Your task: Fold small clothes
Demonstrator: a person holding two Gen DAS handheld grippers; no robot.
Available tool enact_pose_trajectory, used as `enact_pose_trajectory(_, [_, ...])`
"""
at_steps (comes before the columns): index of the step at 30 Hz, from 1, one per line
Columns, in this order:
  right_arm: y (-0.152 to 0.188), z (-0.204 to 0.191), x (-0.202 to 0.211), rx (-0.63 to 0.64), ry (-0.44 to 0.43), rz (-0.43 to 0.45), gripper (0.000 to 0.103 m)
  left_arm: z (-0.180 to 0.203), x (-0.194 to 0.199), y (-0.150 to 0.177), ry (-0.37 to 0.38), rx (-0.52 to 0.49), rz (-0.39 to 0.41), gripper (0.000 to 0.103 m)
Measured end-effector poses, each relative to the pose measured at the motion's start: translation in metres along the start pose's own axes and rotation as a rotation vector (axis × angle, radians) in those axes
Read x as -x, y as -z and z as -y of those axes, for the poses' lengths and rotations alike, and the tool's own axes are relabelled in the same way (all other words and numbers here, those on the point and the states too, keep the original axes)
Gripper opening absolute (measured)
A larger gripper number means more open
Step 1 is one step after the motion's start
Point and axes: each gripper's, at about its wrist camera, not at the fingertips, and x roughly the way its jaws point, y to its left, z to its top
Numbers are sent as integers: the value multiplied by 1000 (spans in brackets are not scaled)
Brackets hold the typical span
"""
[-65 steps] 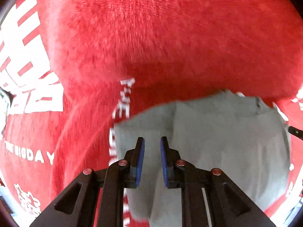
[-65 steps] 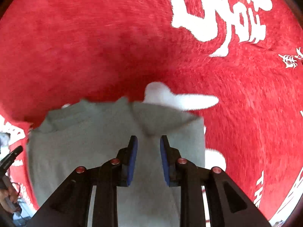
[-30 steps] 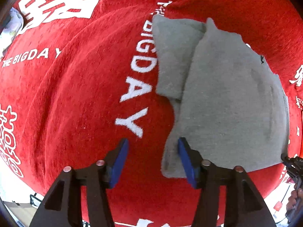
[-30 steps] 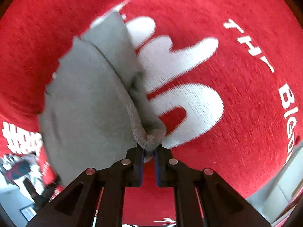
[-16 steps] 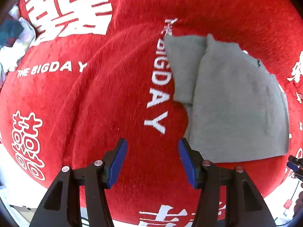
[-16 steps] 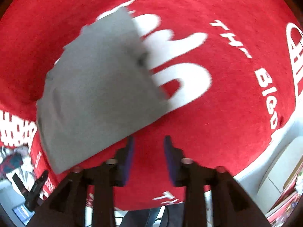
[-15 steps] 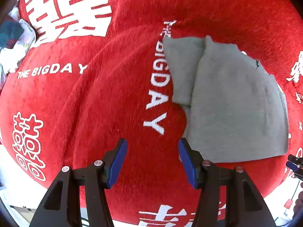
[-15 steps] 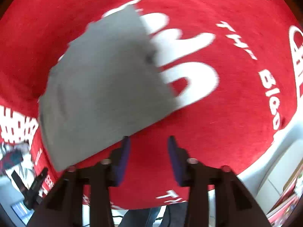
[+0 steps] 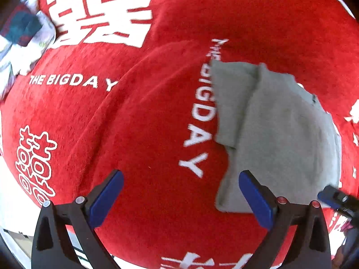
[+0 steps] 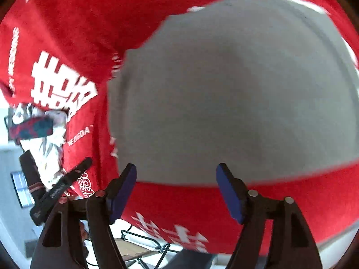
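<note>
The gray cloth [image 9: 280,134] is lying folded on the red blanket [image 9: 139,123]. The left gripper [image 9: 179,198] and right gripper [image 10: 177,186] are hanging wide open, holding nothing. Other clothes [image 10: 38,130] are sitting nearby.

On the red cloth [image 9: 139,121] you can read "THE BIGDAY" in white capitals, left of the middle in the left wrist view. The same words run a second time down the cloth beside the grey garment [image 9: 280,139], which covers part of the first letters. Large white Chinese signs stand at the top and at the left edge. In the right wrist view the cloth [image 10: 74,44] shows one big white sign and small words that start with "THE BIGDA".
</note>
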Motion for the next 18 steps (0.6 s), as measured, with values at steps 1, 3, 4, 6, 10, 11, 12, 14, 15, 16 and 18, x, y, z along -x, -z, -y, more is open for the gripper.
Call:
enact_pose_trajectory(1, [-8,-11,-5,23,-6,6,80,-3,-4,-2,-15,-1,-9,103])
enact_pose_trajectory(3, [-27,-35,-18,59,-10,15,80,-5,-9,-3,-27,-18,-4,103])
enact_pose_trajectory(4, [-35,-45,-24,72,-6,24,80,-6,-8,-4,-39,-30,10,103])
enact_pose_trajectory(6, [-57,-62,-41,73,-4,44,79,-9,-7,-4,-42,-50,34,103])
enact_pose_trajectory(10, [-87,-72,-76,12,-14,36,8,-17,-9,-9,-15,-55,38,103])
enact_pose_trajectory(11, [-93,-75,-86,11,-15,36,8,-19,-9,-10,-14,-52,38,103])
enact_pose_trajectory(12, [-97,-78,-94,22,-3,34,8,-21,-10,-12,-16,-51,39,103])
enact_pose_trajectory(14, [-99,-82,-108,49,9,12,8,-23,-12,-15,-22,-54,34,103])
enact_pose_trajectory(15, [-99,-86,-117,69,8,-16,8,-23,-14,-16,-29,-58,31,103])
enact_pose_trajectory(16, [-96,-89,-124,93,13,-44,8,-23,-17,-18,-39,-68,29,103])
enact_pose_trajectory(18, [-88,-100,-129,162,37,-67,8,-22,-20,-19,-52,-82,24,103])
